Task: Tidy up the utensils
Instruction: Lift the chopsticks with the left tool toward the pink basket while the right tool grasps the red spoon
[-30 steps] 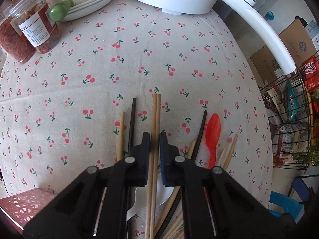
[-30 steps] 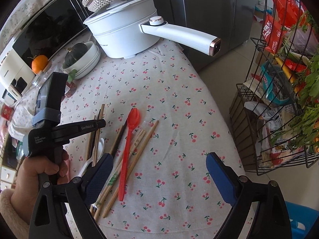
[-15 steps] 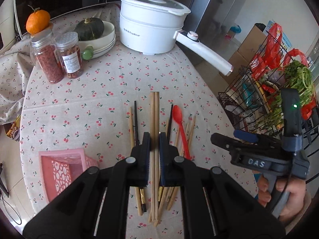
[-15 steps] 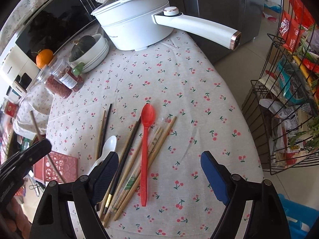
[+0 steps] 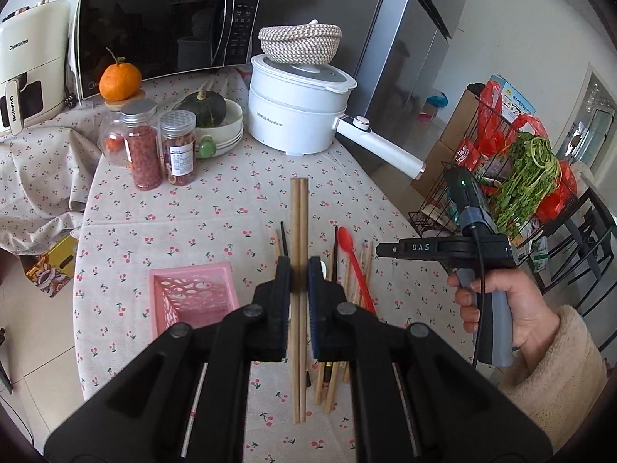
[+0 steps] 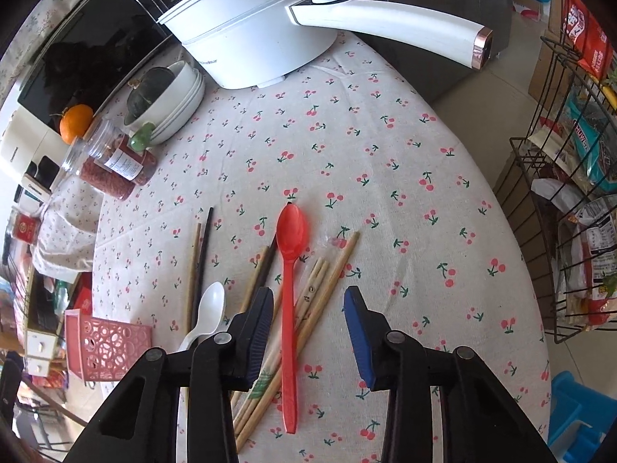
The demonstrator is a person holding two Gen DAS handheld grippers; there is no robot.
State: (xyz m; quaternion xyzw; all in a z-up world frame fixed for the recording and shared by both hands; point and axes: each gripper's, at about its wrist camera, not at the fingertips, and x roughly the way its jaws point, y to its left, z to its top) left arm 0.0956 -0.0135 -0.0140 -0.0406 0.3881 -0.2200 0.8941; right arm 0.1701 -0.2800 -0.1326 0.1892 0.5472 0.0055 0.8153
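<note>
Left gripper (image 5: 299, 270) clamped on two wooden chopsticks (image 5: 299, 208), pointing to 12 o'clock. Right gripper (image 6: 308, 305) closing around red spoon (image 6: 290, 289), pads not yet touching.

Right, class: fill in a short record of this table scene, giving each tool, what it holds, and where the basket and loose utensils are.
left tool: shut on a pair of wooden chopsticks, lifted above the table
right tool: closing, pads astride the red spoon, not yet pressing it
pink basket: on the cloth, left of the pile
white spoon: lying beside loose chopsticks
</note>
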